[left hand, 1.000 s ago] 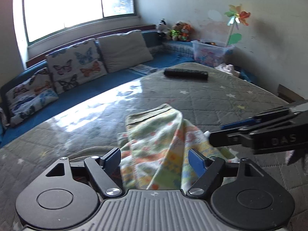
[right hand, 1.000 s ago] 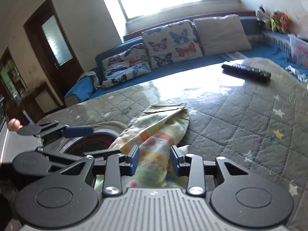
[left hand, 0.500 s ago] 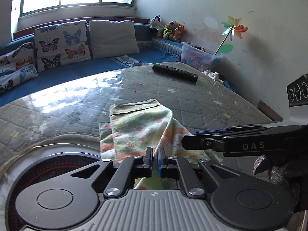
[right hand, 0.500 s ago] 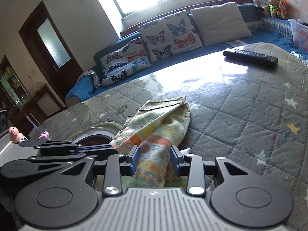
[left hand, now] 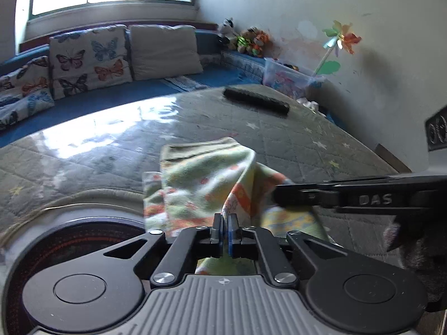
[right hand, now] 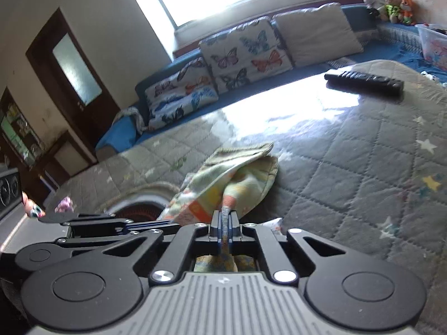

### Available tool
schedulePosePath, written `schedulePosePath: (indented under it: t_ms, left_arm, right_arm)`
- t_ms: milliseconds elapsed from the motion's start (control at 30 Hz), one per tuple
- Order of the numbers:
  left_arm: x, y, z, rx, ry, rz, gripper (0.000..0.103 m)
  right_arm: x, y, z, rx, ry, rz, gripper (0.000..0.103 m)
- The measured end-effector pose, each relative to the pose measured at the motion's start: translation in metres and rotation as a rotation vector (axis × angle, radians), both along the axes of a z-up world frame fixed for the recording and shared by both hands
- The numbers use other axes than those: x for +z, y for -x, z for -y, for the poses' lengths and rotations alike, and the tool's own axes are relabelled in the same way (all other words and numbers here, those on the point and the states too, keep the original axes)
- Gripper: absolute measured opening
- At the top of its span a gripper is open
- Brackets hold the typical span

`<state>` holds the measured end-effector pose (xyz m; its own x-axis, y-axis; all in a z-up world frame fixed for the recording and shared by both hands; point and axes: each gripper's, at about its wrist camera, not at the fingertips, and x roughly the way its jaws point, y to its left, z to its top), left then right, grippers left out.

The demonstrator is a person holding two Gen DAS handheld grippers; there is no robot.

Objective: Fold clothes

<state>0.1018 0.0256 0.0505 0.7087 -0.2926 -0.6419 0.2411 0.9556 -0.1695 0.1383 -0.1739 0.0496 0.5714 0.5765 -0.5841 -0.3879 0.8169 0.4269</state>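
Observation:
A small patterned garment (left hand: pixel 206 184) in green, orange and yellow lies bunched on the grey quilted table cover (left hand: pixel 293 139). My left gripper (left hand: pixel 225 223) is shut on its near edge. My right gripper (right hand: pixel 225 219) is shut on another fold of the same garment (right hand: pixel 237 178), lifting it a little. In the left wrist view the right gripper (left hand: pixel 279 194) reaches in from the right, its tip against the cloth. In the right wrist view the left gripper (right hand: pixel 164 223) lies at lower left, next to the garment.
A black remote control (left hand: pixel 255 100) (right hand: pixel 363 79) lies at the far side of the table. A round dark burner with a red ring (left hand: pixel 69 240) sits in a cut-out at the near left. A blue sofa with butterfly cushions (left hand: pixel 89 61) runs behind.
Both grippers went from open to shut on the garment, the left first, then the right. The cloth is now pulled up into a ridge between them.

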Motion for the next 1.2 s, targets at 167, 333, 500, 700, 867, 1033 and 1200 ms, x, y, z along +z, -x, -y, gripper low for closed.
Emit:
schedulePosePath:
  t_ms: [167, 333, 500, 700, 867, 1033, 1200]
  left_arm:
    - [0.020, 0.032, -0.030, 0.124, -0.007, 0.075, 0.002]
    - [0.032, 0.076, -0.066, 0.279, -0.016, 0.120, 0.002]
    - [0.029, 0.130, -0.100, 0.428, -0.029, 0.128, 0.002]
    - [0.016, 0.207, -0.127, 0.599, 0.011, 0.107, 0.002]
    - [0.012, 0.244, -0.128, 0.647, -0.002, 0.073, 0.002]
    - [0.009, 0.278, -0.126, 0.684, -0.023, 0.036, 0.002]
    - [0.016, 0.289, -0.125, 0.697, -0.041, 0.045, 0.007]
  right_arm:
    - [0.021, 0.025, 0.021, -0.042, -0.038, 0.066, 0.003]
    - [0.039, 0.064, 0.060, -0.110, -0.073, 0.129, 0.003]
    - [0.038, 0.104, 0.101, -0.186, -0.056, 0.132, 0.003]
    - [0.015, 0.140, 0.145, -0.293, -0.038, 0.074, 0.003]
    - [-0.015, 0.159, 0.165, -0.353, 0.038, -0.031, 0.006]
    - [-0.009, 0.171, 0.175, -0.423, 0.127, 0.014, 0.010]
    - [0.018, 0.157, 0.151, -0.370, 0.177, 0.119, 0.038]
